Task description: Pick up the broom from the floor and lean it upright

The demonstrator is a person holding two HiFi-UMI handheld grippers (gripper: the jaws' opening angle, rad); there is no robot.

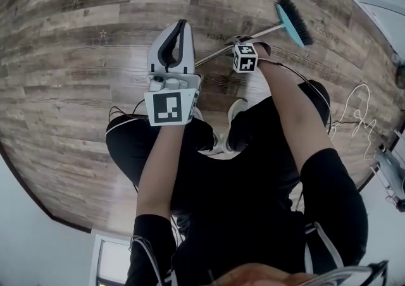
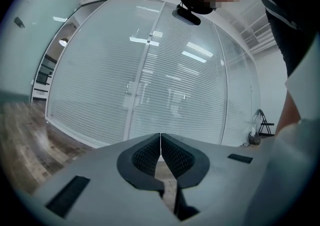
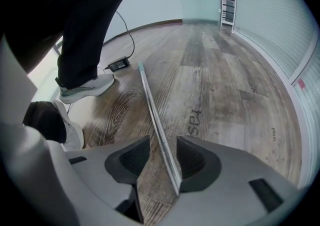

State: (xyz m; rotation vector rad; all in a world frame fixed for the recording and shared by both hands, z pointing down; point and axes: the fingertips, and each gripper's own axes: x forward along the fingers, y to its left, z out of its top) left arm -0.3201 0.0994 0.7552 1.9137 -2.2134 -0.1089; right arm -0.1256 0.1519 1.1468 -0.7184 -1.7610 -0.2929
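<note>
The broom lies on the wooden floor: in the head view its teal head with black bristles (image 1: 292,20) is at the upper right, and its thin metal handle (image 1: 266,30) runs down-left from there. My right gripper (image 1: 242,42) is low over the handle, under its marker cube. In the right gripper view the handle (image 3: 152,112) passes between the jaws of my right gripper (image 3: 163,157), near the right pad; the jaws stand open. My left gripper (image 1: 180,25) hangs left of the handle, shut on nothing. In its own view, my left gripper (image 2: 160,142) faces a glass wall.
The person's shoes (image 3: 85,87) stand close to the left of the handle. A black power adapter with its cable (image 3: 119,63) lies near the handle's far end. A white cable (image 1: 357,114) lies on the floor at the right. A glass wall with blinds (image 2: 150,85) faces the left gripper.
</note>
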